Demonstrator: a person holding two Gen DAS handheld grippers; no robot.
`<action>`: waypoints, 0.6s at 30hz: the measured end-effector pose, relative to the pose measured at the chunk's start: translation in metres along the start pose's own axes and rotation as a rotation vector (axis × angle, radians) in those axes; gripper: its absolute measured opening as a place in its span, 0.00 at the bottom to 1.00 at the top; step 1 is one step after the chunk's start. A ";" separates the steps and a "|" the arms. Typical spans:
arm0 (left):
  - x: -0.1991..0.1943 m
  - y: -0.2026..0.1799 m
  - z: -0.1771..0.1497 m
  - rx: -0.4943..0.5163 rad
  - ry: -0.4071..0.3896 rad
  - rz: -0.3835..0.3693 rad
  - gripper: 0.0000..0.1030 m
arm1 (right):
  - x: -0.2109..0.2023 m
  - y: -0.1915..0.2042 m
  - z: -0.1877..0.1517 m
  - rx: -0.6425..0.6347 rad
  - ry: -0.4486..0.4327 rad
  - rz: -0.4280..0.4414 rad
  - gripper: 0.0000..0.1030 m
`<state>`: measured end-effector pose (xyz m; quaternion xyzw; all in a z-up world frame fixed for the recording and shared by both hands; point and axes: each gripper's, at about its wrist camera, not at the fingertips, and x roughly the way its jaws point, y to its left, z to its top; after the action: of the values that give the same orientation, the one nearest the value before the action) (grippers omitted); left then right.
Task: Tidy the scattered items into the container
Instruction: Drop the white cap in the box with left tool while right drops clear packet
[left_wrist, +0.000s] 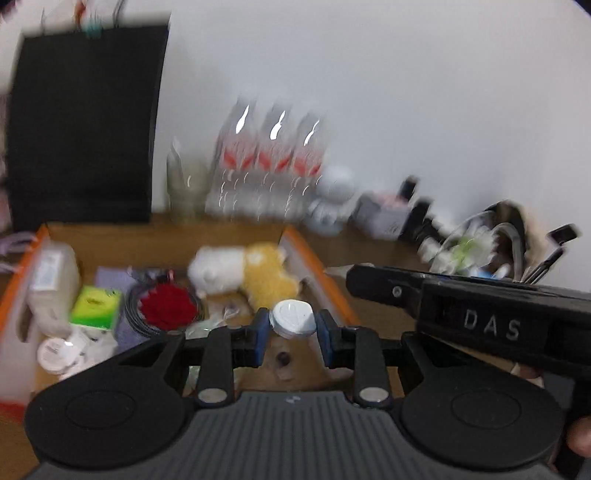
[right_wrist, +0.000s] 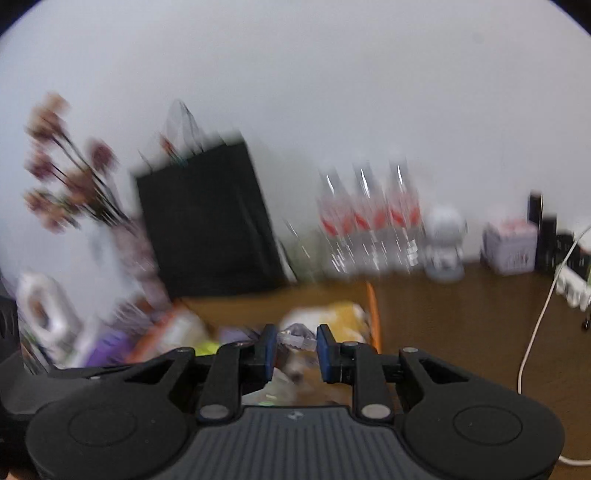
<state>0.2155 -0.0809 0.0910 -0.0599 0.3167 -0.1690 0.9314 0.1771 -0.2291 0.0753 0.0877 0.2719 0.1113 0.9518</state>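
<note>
Left gripper (left_wrist: 291, 328): fingers clamped on a white round cap (left_wrist: 292, 318), held above the near edge of the orange-rimmed box (left_wrist: 314, 258)
Right gripper (right_wrist: 295, 345): fingers clamped on a small clear item (right_wrist: 295, 338), blurred, over the same box (right_wrist: 373, 314)
</note>
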 end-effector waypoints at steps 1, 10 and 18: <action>0.018 0.002 0.001 0.011 0.027 0.025 0.27 | 0.019 -0.004 0.004 0.013 0.058 -0.016 0.21; 0.069 0.013 0.001 0.077 0.156 0.095 0.35 | 0.110 -0.012 0.000 0.003 0.292 -0.118 0.30; 0.038 0.023 0.024 0.038 0.157 0.056 0.60 | 0.098 -0.009 0.018 0.020 0.266 -0.102 0.51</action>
<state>0.2653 -0.0725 0.0831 -0.0201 0.3870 -0.1529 0.9091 0.2689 -0.2142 0.0398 0.0676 0.4008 0.0705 0.9109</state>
